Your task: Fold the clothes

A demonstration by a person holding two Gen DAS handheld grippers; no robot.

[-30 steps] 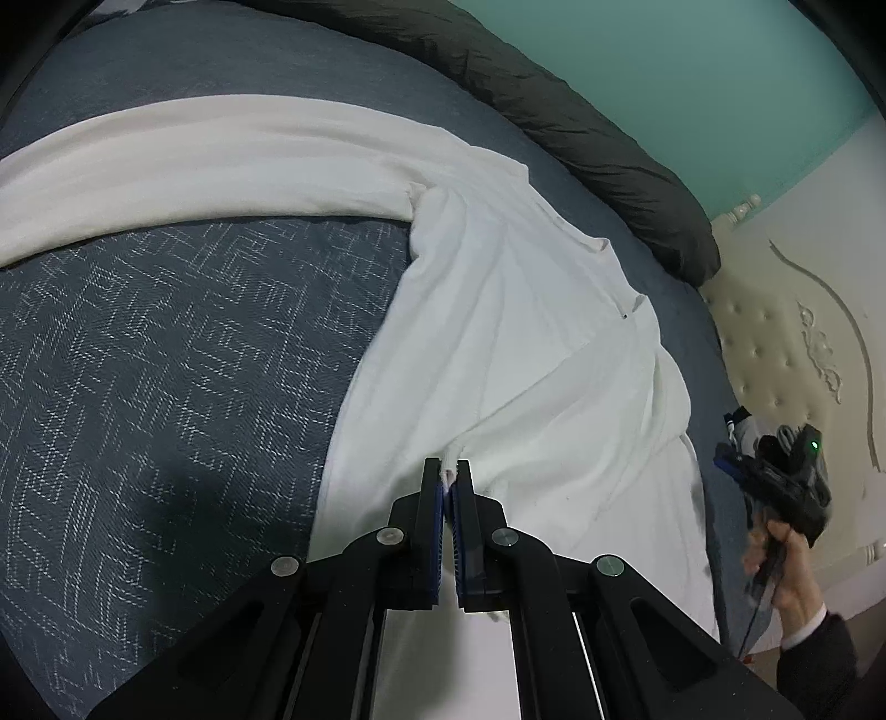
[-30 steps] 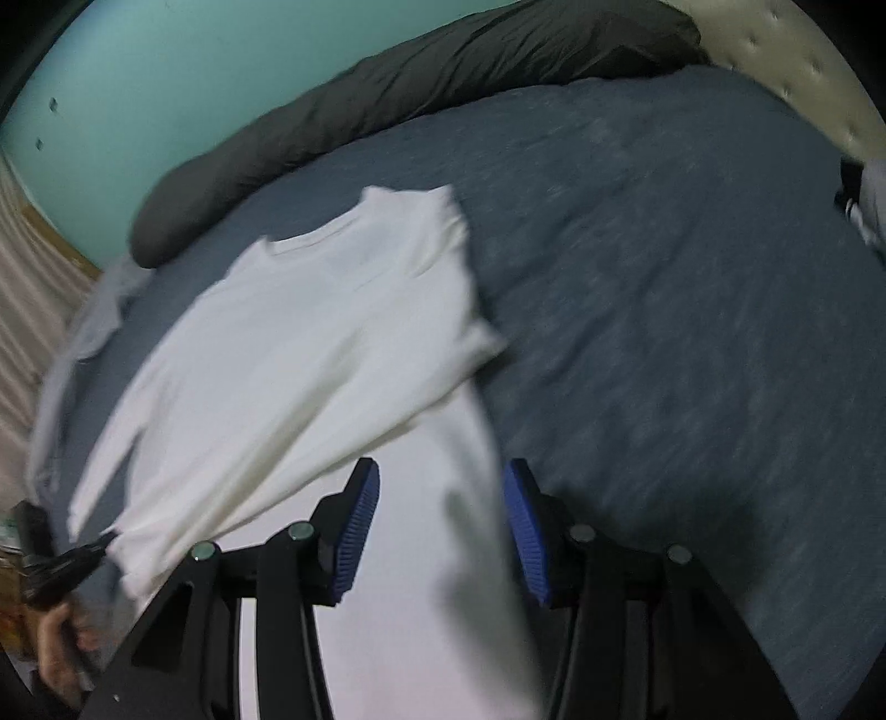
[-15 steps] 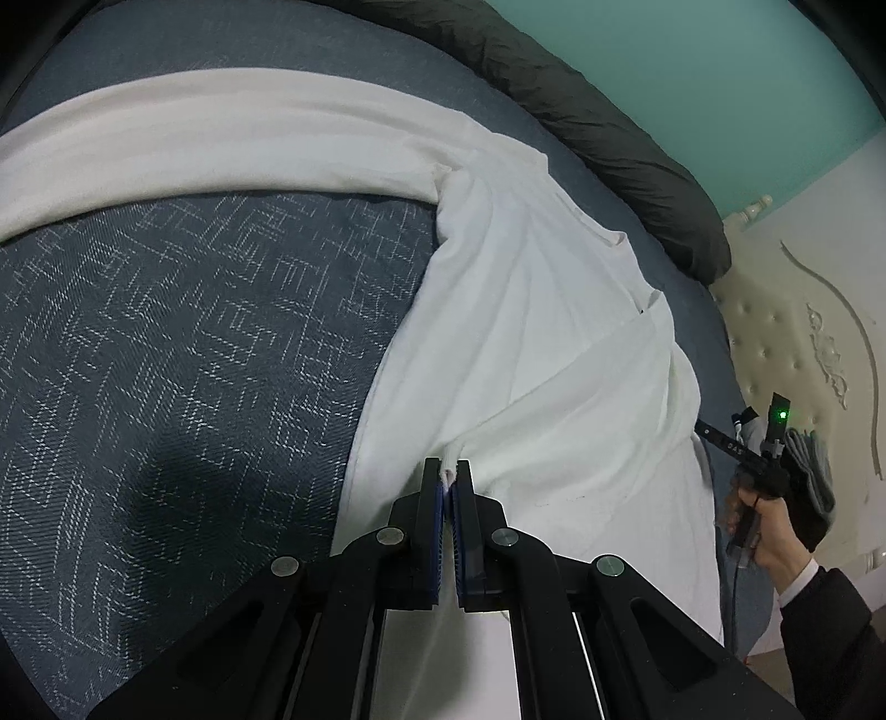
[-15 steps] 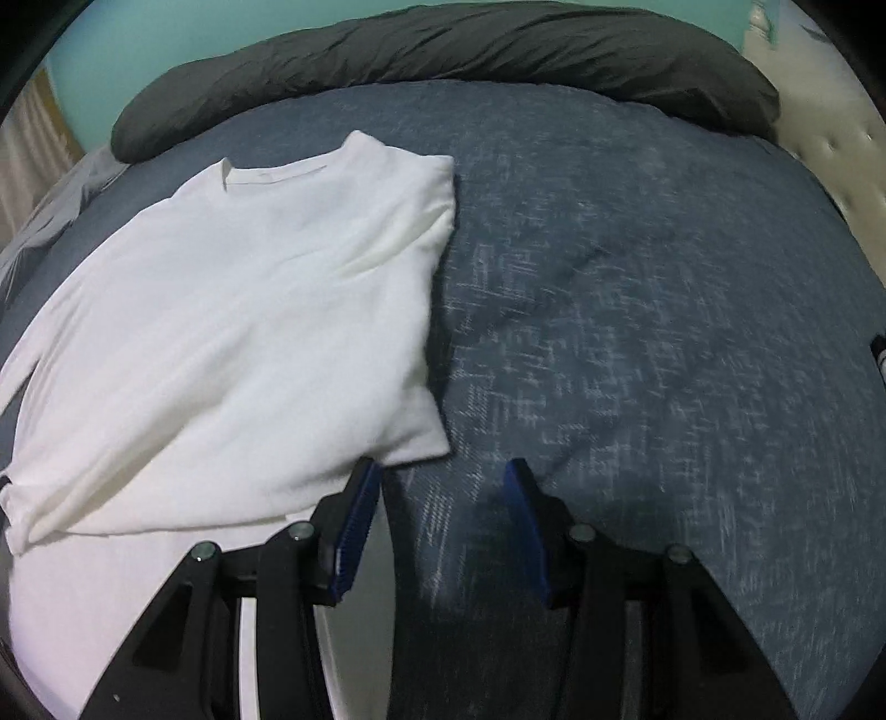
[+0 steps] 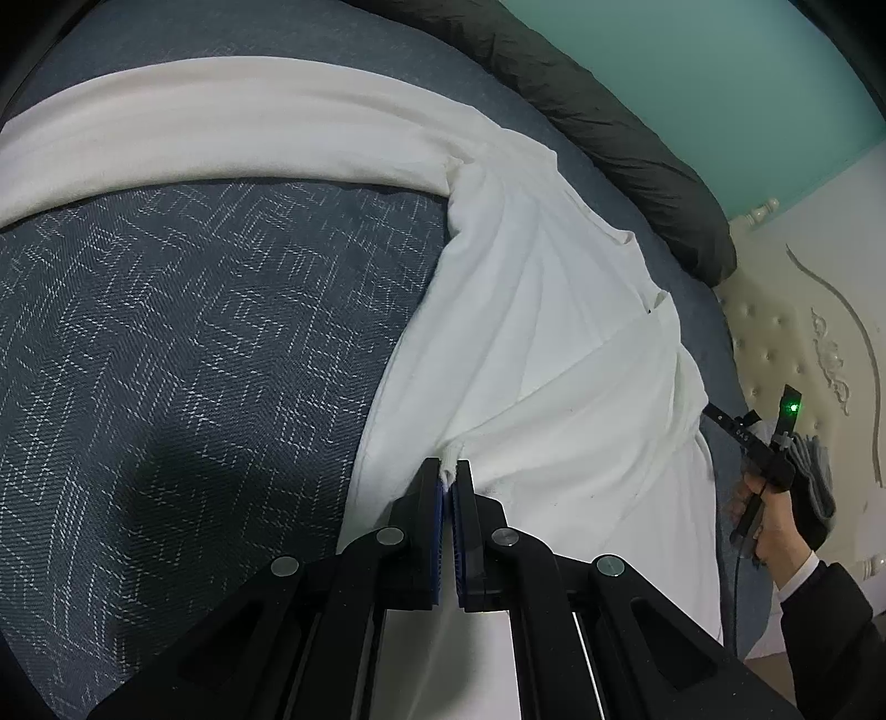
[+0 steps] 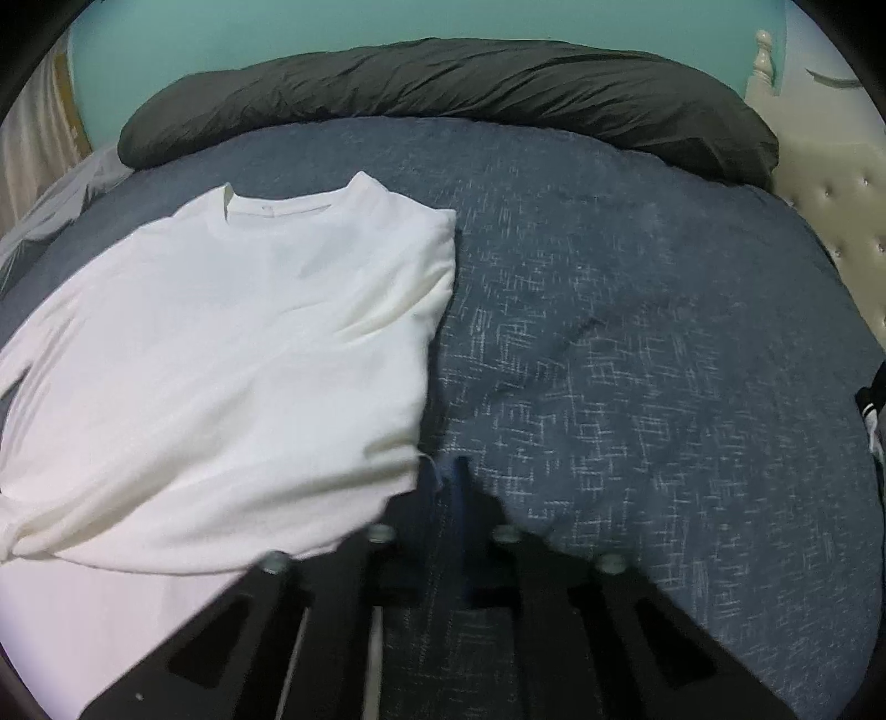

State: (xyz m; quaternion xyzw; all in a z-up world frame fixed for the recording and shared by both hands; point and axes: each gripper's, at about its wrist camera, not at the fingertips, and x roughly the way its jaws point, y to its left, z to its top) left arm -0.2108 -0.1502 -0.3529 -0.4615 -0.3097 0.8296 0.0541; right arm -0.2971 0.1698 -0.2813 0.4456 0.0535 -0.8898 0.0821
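Left wrist view shows the left gripper [image 5: 448, 487] closed on a small pinch of white cloth, which sticks up between its two blue pads. This cloth belongs to the white shirt [image 5: 531, 332], a long-sleeved one that lies on the blue-grey bedspread [image 5: 194, 360]. One sleeve [image 5: 221, 127] stretches away to the left across the bed, and the other side of the shirt is folded over the body.

No brand, label or readable writing shows on the shirt or the bedding. At the neckline only a small mark can be seen, too small to read.

Right wrist view is blurred around the right gripper [image 6: 446, 487]. Its jaws stand together, closed, at the lower right corner of the folded part of the shirt [image 6: 221, 360]. A bit of the white edge touches the left finger, but I cannot tell if cloth is caught between the pads. In the left wrist view this same gripper [image 5: 736, 429] appears at the right edge of the bed, held by a hand [image 5: 769, 526] in a dark sleeve, with a green light on its top.

Behind the shirt a dark grey rolled duvet [image 6: 443, 94] lies along the far side of the bed, under a turquoise wall [image 6: 277, 27]. A cream tufted headboard [image 5: 803, 332] stands on the right. Nothing lies over the shirt.
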